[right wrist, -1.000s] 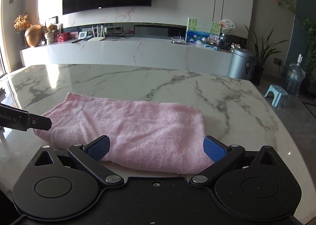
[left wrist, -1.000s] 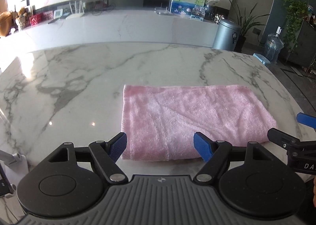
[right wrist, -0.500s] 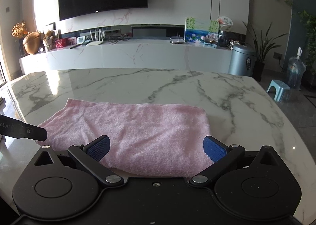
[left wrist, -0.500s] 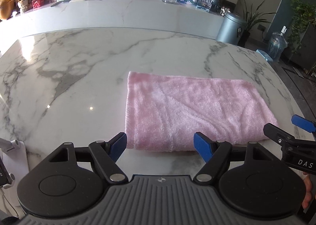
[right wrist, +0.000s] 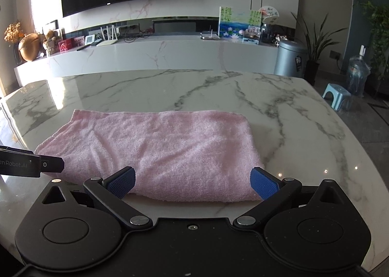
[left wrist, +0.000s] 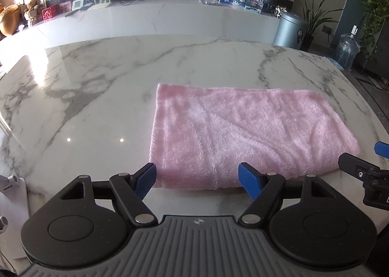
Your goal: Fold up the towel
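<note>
A pink towel (left wrist: pixel 245 135) lies folded into a flat rectangle on the white marble table (left wrist: pixel 97 87); it also shows in the right wrist view (right wrist: pixel 155 148). My left gripper (left wrist: pixel 197 178) is open and empty, hovering at the towel's near edge toward its left end. My right gripper (right wrist: pixel 192 183) is open and empty, at the near edge toward the towel's right end. The right gripper's fingers (left wrist: pixel 359 170) show at the right edge of the left wrist view. The left gripper's finger (right wrist: pixel 36 163) shows at the left of the right wrist view.
A long marble counter (right wrist: pixel 158 53) with routers, pictures and ornaments runs behind the table. A grey bin (right wrist: pixel 290 58), plants, a water bottle (right wrist: pixel 358 75) and a blue stool (right wrist: pixel 338 95) stand on the floor to the right. A white object (left wrist: pixel 12 204) sits at the table's near left.
Both grippers have drawn back and risen slightly from the towel's near edge. The towel lies unmoved, and both grippers stay open.
</note>
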